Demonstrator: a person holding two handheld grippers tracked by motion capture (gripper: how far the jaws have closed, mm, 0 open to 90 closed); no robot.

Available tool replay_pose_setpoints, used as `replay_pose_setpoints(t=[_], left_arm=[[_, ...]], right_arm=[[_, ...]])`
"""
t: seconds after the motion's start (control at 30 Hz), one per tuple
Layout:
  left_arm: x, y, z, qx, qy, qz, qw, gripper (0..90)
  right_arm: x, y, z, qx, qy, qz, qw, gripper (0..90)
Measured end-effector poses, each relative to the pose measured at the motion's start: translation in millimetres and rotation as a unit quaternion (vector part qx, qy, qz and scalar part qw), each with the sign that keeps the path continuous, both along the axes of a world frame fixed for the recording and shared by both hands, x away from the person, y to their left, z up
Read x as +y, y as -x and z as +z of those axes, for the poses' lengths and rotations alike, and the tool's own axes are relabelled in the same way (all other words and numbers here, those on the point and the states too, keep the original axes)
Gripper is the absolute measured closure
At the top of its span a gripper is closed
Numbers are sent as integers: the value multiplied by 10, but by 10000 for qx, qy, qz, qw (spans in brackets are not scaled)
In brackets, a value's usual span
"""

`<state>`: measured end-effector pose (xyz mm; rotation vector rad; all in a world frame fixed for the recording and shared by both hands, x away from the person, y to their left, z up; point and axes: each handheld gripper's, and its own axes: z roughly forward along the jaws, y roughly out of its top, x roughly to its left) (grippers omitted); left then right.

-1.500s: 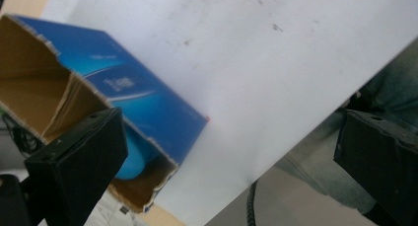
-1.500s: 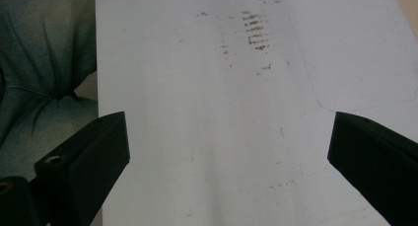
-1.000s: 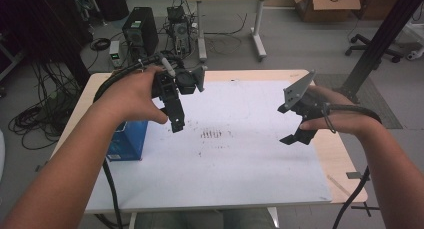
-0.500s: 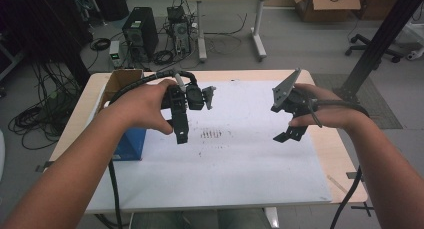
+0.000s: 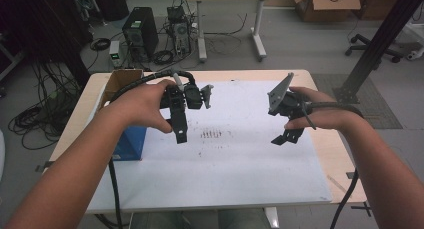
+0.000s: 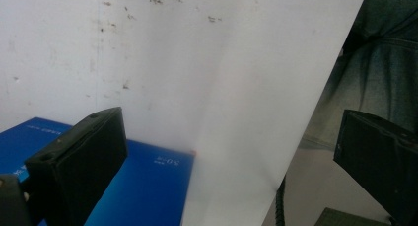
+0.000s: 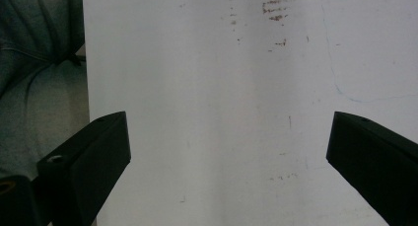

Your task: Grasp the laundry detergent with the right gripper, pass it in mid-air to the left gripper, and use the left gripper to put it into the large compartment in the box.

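My left gripper [image 5: 180,136] hangs above the left-middle of a white sheet [image 5: 240,159] that covers the table, jaws pointing down and back toward the person. In the left gripper view the gripper [image 6: 229,162] is open with nothing between its jaws; below lie the white sheet [image 6: 197,63] and a blue box [image 6: 148,186]. My right gripper [image 5: 286,138] hovers over the right part of the sheet. In the right gripper view it [image 7: 226,162] is open too, with bare white sheet [image 7: 207,88] and brown stains [image 7: 273,4] beneath.
A blue box [image 5: 131,141] sits at the sheet's left edge, with an open cardboard box [image 5: 120,81] behind it. Dark marks [image 5: 212,135] dot the sheet's middle. The person's trousers [image 6: 379,63] show past the near table edge. Cables trail from both grippers.
The left gripper has moved slightly right and nearer over the sheet. The right gripper has drifted a little to the left. Both have stayed open.
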<state>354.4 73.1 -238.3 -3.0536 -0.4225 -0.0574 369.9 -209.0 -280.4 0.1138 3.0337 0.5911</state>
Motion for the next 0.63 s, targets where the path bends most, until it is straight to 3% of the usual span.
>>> replay_pose_setpoints(t=[0.63], left_arm=[[30, 5, -6, 53, 42, 21, 10000, 2]], right_arm=[[5, -7, -22, -12, -36, 24, 10000, 31]])
